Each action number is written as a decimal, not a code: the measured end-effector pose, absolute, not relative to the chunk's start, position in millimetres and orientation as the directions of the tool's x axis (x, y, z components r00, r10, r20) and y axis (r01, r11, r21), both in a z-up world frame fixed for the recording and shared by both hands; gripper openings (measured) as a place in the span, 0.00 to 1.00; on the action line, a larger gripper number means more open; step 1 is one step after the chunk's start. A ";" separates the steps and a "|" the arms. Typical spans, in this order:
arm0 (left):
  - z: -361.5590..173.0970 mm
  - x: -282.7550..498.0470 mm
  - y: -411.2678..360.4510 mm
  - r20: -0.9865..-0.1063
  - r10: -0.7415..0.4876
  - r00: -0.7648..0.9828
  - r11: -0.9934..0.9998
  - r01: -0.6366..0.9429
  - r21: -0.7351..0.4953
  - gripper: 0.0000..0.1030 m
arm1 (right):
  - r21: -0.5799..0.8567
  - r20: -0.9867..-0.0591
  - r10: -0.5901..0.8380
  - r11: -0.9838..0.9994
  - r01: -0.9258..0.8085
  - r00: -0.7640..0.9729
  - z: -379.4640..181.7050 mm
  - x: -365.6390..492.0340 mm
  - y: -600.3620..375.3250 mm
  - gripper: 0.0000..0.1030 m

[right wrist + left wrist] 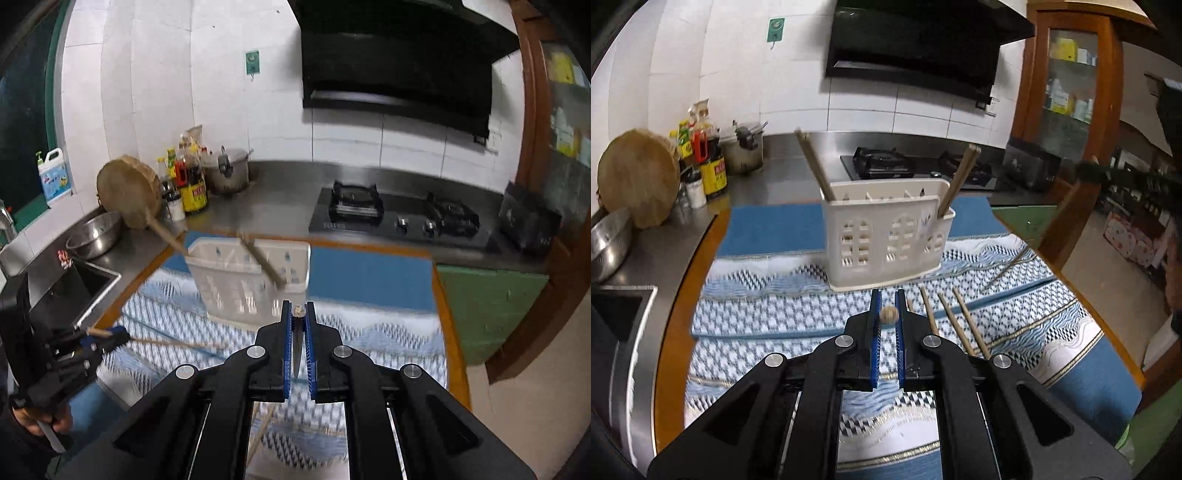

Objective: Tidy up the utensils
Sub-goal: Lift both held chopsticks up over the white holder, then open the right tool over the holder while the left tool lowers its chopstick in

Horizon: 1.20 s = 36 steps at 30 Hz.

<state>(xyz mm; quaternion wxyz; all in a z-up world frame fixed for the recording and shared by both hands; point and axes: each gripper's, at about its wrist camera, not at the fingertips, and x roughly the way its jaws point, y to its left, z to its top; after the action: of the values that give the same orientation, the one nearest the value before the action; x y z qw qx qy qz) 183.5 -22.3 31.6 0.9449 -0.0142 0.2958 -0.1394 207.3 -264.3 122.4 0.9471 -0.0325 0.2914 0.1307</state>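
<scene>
A white slotted utensil holder (886,236) stands on the patterned cloth, with wooden chopsticks (814,166) leaning out of its left and right ends. It also shows in the right wrist view (251,280). My left gripper (888,314) is shut on a chopstick (889,314), seen end-on between the blue pads. It also shows at the lower left of the right wrist view (107,336). My right gripper (298,312) is shut on a chopstick (297,311), also end-on. Several loose chopsticks (955,321) lie on the cloth to the right of the left gripper.
A blue and white patterned cloth (775,302) covers the wooden table. Behind it are a steel counter with a gas hob (399,218), sauce bottles (192,184), a pot (227,170), a round chopping board (129,190), a steel bowl (94,236) and a sink (66,291).
</scene>
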 end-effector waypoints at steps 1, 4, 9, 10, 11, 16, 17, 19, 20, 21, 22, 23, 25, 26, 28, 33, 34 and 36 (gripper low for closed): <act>34.0 185.1 -21.8 -0.554 -0.275 0.786 0.960 0.258 -0.110 0.06 | 0.004 -0.553 0.229 0.962 -0.272 0.801 131.8 212.6 -260.9 0.06; 42.9 194.2 -18.6 -0.555 -0.288 0.780 0.956 0.268 -0.119 0.06 | -0.020 -0.525 0.222 0.962 -0.272 0.822 153.0 225.5 -252.2 0.06; 55.5 200.4 -18.4 -0.546 -0.288 0.787 0.955 0.282 -0.098 0.05 | -0.032 -0.494 0.217 0.963 -0.267 0.842 172.2 253.7 -239.0 0.06; 56.8 200.7 -18.7 -0.545 -0.290 0.787 0.954 0.285 -0.095 0.05 | -0.034 -0.493 0.215 0.964 -0.265 0.843 173.9 257.9 -236.4 0.06; 58.0 200.9 -18.7 -0.544 -0.289 0.788 0.954 0.287 -0.091 0.05 | -0.039 -0.489 0.213 0.963 -0.265 0.846 174.7 264.1 -232.2 0.06; 66.3 202.3 -16.7 -0.536 -0.295 0.791 0.951 0.296 -0.087 0.05 | -0.060 -0.503 0.198 0.963 -0.263 0.841 166.1 286.1 -218.7 0.06; 69.6 202.7 -15.6 -0.532 -0.296 0.793 0.951 0.296 -0.088 0.05 | -0.064 -0.514 0.190 0.964 -0.258 0.836 161.6 290.9 -216.8 0.06; 77.4 203.5 -15.3 -0.520 -0.298 0.800 0.951 0.299 -0.085 0.05 | -0.065 -0.535 0.181 0.965 -0.254 0.825 152.6 299.2 -214.9 0.06; 83.3 203.0 -15.2 -0.510 -0.298 0.807 0.950 0.300 -0.081 0.05 | -0.063 -0.543 0.177 0.966 -0.251 0.820 147.7 302.7 -215.6 0.06; 88.1 202.6 -15.4 -0.502 -0.298 0.812 0.950 0.301 -0.078 0.05 | -0.061 -0.550 0.176 0.967 -0.249 0.817 144.4 305.4 -215.1 0.06; 95.8 202.3 -15.8 -0.489 -0.298 0.820 0.950 0.303 -0.072 0.05 | -0.058 -0.559 0.174 0.967 -0.247 0.811 139.7 308.5 -215.7 0.06; 104.4 202.6 -15.9 -0.474 -0.302 0.827 0.949 0.306 -0.069 0.05 | -0.057 -0.566 0.170 0.968 -0.244 0.807 135.4 311.5 -216.5 0.06; 122.0 205.2 -16.8 -0.442 -0.304 0.844 0.949 0.309 -0.063 0.05 | -0.050 -0.574 0.173 0.968 -0.246 0.800 130.0 315.1 -217.2 0.07; 131.5 206.8 -17.3 -0.423 -0.303 0.854 0.949 0.309 -0.054 0.05 | -0.050 -0.577 0.172 0.968 -0.245 0.799 128.1 316.4 -218.0 0.07; 149.7 210.4 -20.7 -0.386 -0.298 0.873 0.951 0.309 -0.035 0.05 | -0.047 -0.576 0.177 0.967 -0.249 0.798 126.4 317.8 -219.8 0.11; 184.8 228.9 -27.8 -0.314 -0.271 0.910 0.959 0.282 -0.011 0.05 | -0.045 -0.550 0.184 0.968 -0.248 0.815 130.7 309.2 -227.7 0.30; 188.6 233.0 -28.8 -0.304 -0.263 0.916 0.962 0.273 -0.011 0.05 | -0.050 -0.544 0.184 0.967 -0.250 0.819 131.6 305.4 -229.8 0.32; 194.1 245.1 -29.0 -0.290 -0.259 0.921 0.965 0.262 -0.030 0.05 | -0.070 -0.533 0.178 0.965 -0.253 0.827 132.6 297.6 -231.9 0.34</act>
<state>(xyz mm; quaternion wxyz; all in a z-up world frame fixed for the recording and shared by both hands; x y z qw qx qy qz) 245.1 -29.1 194.1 0.9801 0.0046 0.1474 -0.1329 297.6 -231.9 132.6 0.9533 -0.0689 0.2716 0.1131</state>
